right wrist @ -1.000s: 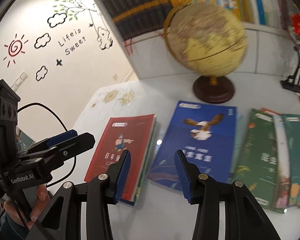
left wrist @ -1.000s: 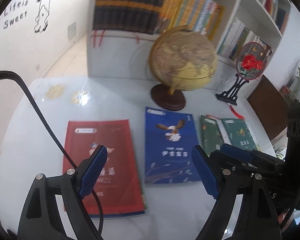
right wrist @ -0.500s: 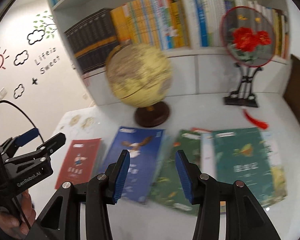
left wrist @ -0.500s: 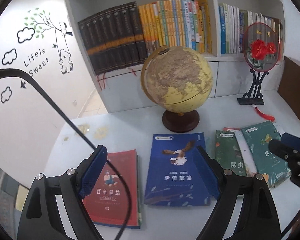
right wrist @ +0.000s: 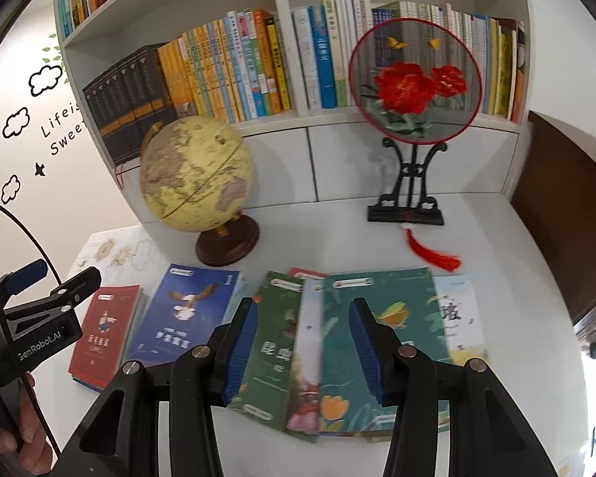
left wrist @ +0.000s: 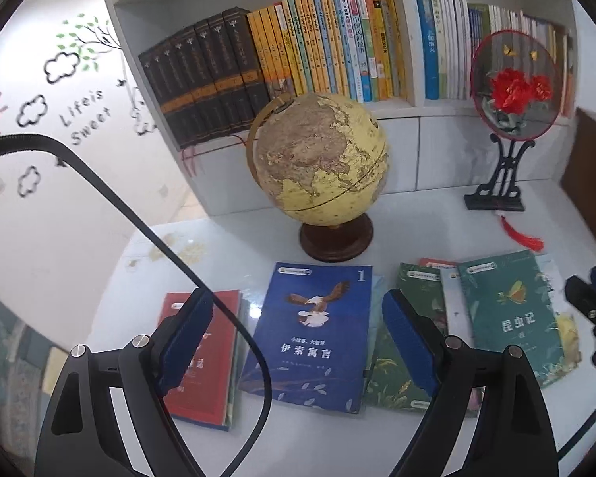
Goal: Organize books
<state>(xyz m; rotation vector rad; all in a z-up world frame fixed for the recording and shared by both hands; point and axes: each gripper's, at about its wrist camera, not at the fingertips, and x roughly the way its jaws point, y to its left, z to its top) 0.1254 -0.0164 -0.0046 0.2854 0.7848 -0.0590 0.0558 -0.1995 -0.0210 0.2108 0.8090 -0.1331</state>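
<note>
We see a bookshelf [left wrist: 337, 59] behind a white desk [left wrist: 417, 222] carrying a globe [left wrist: 322, 163]. Red book [left wrist: 214, 342], blue book [left wrist: 310, 338] and overlapping green books [right wrist: 337, 342] lie flat. Left gripper [left wrist: 298, 342] and right gripper [right wrist: 304, 353] hover with jaws spread, empty.

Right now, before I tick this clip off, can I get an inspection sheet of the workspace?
Surface: white table, glossy.
Job's things: red book, blue book, overlapping green books, all lying flat.
Clutter: globe, fan ornament on a stand, red tassel.
Grippers: left gripper and right gripper open, jaws empty, above the books.
Cables: black cable crossing the left view.
Surroundings: full bookshelf, wall decals.
</note>
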